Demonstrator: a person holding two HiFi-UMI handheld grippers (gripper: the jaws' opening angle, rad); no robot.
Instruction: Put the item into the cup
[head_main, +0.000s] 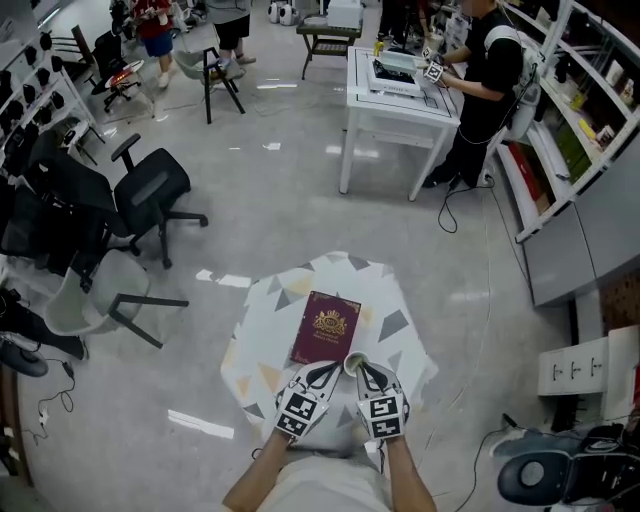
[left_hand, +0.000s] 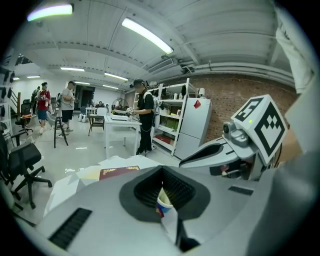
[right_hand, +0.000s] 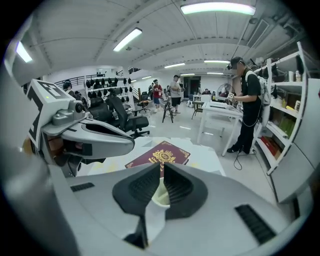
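Both clenched now: left tool (left_hand: 161, 174) and right tool (right_hand: 161, 168) each pinch the small white paper cup (head_main: 353, 362) at its rim, which looks light, thin-walled and crushable, so squeeze gently.

Maroon gold-crested book (head_main: 325, 328) flat on patterned tabletop (head_main: 390, 288); black office chair (head_main: 150, 192) and white table (head_main: 405, 110) beyond.
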